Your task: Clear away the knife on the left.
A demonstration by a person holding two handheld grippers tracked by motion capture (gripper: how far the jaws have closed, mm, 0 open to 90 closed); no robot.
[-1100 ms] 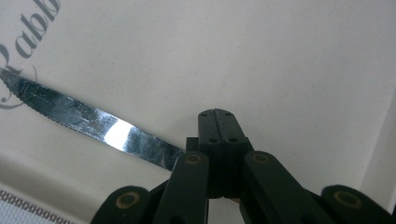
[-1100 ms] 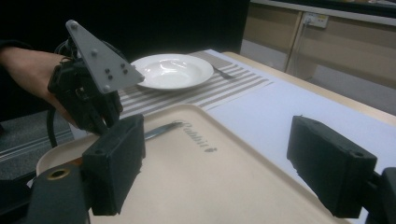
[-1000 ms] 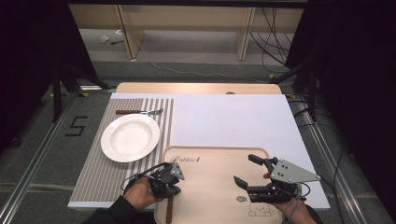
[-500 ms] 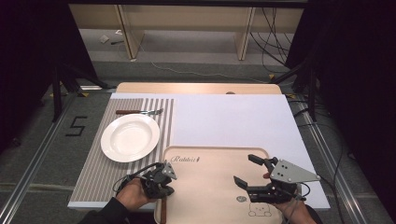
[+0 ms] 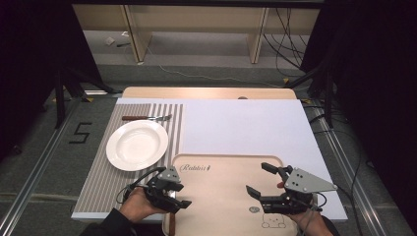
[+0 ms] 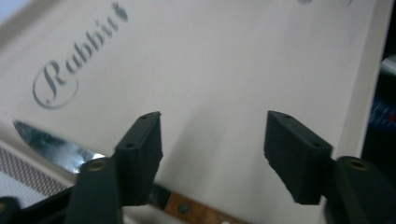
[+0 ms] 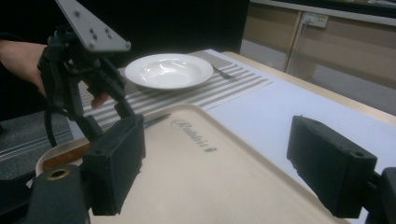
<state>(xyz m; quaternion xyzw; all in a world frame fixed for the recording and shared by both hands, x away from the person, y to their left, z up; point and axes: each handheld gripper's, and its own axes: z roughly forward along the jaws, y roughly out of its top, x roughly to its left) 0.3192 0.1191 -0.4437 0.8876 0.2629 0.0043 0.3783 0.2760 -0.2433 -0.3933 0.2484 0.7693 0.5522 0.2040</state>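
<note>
Now the left gripper (image 5: 173, 195) sits at the lower left of the high view, jaws just sprung apart and holding nothing. The knife (image 6: 60, 150) lies released on the tray (image 5: 221, 182), along its left rim: in the left gripper view a bright, pointed steel blade runs across the lower left corner, and a brown wooden handle with a dark rivet peeks out at the bottom edge, just behind the left jaw. In the right gripper view the same knife (image 7: 84, 147) shows at left of centre, blade tip pointing toward the "Rabbit" lettering, handle resting near the tray's corner. The right gripper (image 5: 264, 184), lower right of the high view, hangs over the tray with jaws spread wide, empty. Up at the left, a white plate (image 5: 137, 145) rests on the striped mat (image 5: 105, 169), and a fork (image 5: 147, 118) lies just beyond it.
</note>
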